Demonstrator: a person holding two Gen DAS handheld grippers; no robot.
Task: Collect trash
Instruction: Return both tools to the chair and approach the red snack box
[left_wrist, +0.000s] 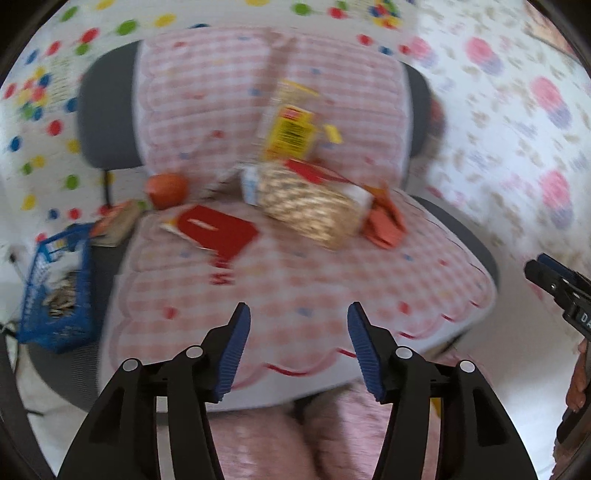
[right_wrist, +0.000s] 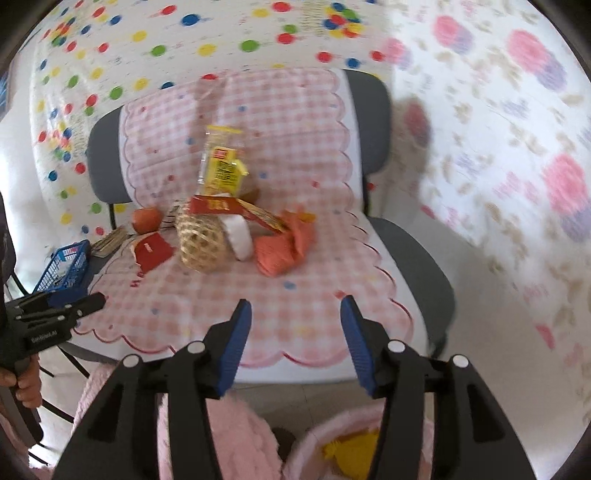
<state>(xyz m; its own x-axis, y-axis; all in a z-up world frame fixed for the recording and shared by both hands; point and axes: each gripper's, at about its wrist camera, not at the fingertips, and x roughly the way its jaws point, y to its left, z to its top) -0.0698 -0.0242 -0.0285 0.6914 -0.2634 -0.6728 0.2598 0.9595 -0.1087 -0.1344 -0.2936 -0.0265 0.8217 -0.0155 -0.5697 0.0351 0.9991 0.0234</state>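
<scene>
Pink-checked chair cushion carries wrappers and a woven basket; we see left gripper and right gripper both spread, nothing between pads.

Both grippers were black plastic. The left gripper and right gripper each had two angular fingers faced with ribbed blue pads, and round silver pivot pins on the linkages. White lettering, too blurred to read, marked the left gripper's side. Fluffy pink slippers were worn; one bore a yellow ornament.
</scene>
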